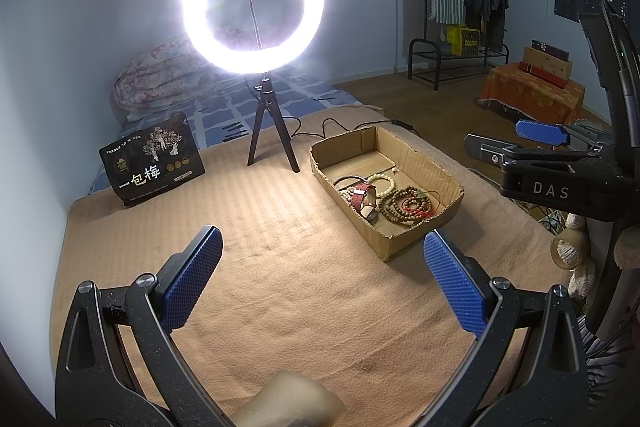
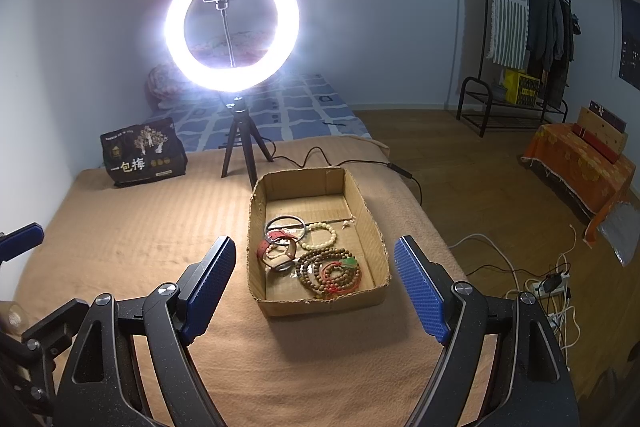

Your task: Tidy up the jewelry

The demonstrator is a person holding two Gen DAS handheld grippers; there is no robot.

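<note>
An open cardboard box (image 2: 378, 227) (image 1: 450, 183) lies on the tan blanket. It holds a red-strap watch (image 2: 276, 251) (image 1: 362, 197), a dark bangle (image 2: 286, 223), a pale bead bracelet (image 2: 322, 237) (image 1: 382, 183) and brown bead strands with a green pendant (image 2: 332, 273) (image 1: 406, 205). My right gripper (image 2: 316, 267) is open and empty, hovering just in front of the box. My left gripper (image 1: 322, 259) is open and empty, left of the box over the blanket. The right gripper also shows in the left wrist view (image 1: 520, 143).
A lit ring light on a small tripod (image 2: 232, 23) stands behind the box, its cable (image 2: 320, 157) trailing right. A black snack bag (image 2: 142, 153) stands at the back left. Floor, power strip and cords (image 2: 548, 287) lie off the right edge.
</note>
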